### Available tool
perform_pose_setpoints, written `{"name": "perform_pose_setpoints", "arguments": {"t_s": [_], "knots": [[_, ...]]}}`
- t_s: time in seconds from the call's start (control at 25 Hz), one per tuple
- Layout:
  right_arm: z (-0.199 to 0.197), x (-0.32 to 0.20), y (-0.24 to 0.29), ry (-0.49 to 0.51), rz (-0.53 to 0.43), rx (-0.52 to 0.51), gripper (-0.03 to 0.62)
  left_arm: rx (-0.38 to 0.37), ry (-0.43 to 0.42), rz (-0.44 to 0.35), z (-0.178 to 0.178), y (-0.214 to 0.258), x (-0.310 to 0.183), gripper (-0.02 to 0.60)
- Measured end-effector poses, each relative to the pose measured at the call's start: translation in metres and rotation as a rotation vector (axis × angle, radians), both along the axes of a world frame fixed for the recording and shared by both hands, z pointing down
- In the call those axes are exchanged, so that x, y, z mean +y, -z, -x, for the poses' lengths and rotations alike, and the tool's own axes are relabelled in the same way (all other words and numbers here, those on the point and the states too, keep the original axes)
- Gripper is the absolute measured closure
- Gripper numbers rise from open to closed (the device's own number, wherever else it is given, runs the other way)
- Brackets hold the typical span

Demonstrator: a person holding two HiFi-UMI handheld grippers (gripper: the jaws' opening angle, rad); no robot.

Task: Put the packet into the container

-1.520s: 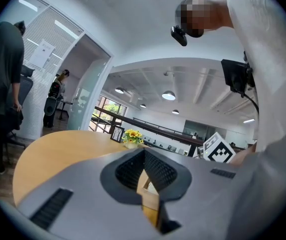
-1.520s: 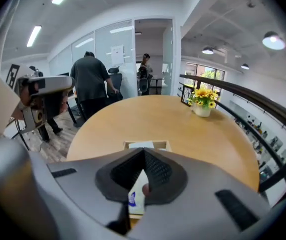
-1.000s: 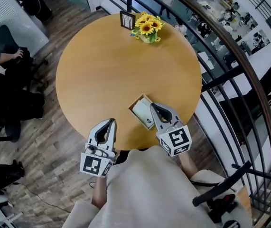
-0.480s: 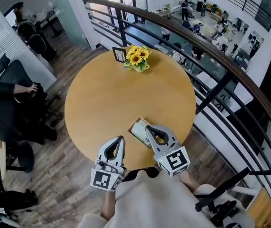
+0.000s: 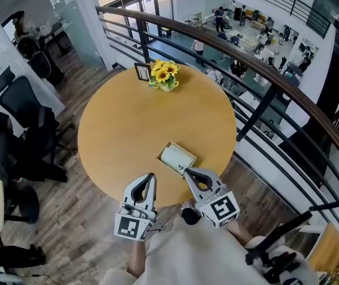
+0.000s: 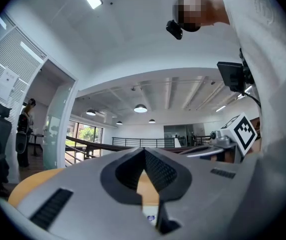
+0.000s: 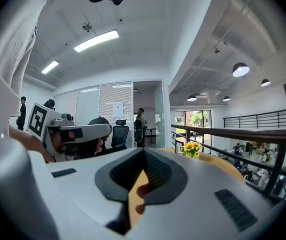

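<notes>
**Sitting in its box: the packet looks delivered**

Judging from the head view, the task seems done. The white packet (image 5: 177, 157) lies flat inside the container (image 5: 167, 164), a small open box just below the middle of the frame, near the lower edge of the round table (image 5: 133, 117). The packet fills most of the box, and nothing else shows in it.

The left gripper (image 5: 152, 176) is at the lower centre with its jaws closed together and nothing between them. It stands apart from the box. The right gripper (image 5: 186, 171) is also closed and empty. Its tips are just beside the box's lower corner, though contact cannot be told.

What remains, if anything, is only to draw both grippers clear. The flowers (image 5: 164, 74) stand at the table's upper edge, well apart from the box.
</notes>
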State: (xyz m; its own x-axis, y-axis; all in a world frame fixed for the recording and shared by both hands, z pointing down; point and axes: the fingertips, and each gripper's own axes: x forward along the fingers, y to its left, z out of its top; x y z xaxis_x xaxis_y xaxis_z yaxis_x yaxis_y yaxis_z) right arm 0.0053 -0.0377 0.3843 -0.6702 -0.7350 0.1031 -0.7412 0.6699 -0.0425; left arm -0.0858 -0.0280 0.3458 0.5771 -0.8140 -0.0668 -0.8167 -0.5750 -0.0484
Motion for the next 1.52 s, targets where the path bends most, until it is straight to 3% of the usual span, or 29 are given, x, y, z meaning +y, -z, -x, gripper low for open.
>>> {"name": "perform_pose_setpoints", "arguments": {"t_s": [0.32,0.64,0.88,1.04,1.24,1.52], "knots": [[0.026,0.082,-0.004,-0.043,0.009,0.015,0.589,-0.011,0.021,0.018,0.038,-0.01,0.091,0.577],[0.035,0.141,-0.006,-0.072,0.013,0.044,0.589,0.023,-0.009,0.037,0.037,-0.017,0.142,0.577],[0.031,0.151,0.006,-0.078,-0.023,0.001,0.589,0.004,-0.019,0.02,0.028,-0.013,0.157,0.577],[0.027,0.149,0.014,-0.081,-0.046,-0.005,0.591,0.045,-0.011,0.028,0.018,-0.002,0.162,0.577],[0.018,0.148,0.016,-0.077,-0.063,0.013,0.592,0.003,-0.039,0.009,-0.006,-0.002,0.163,0.577],[-0.004,0.139,0.015,-0.071,-0.078,0.005,0.592,0.004,-0.025,0.008,-0.03,-0.005,0.157,0.577]]}}
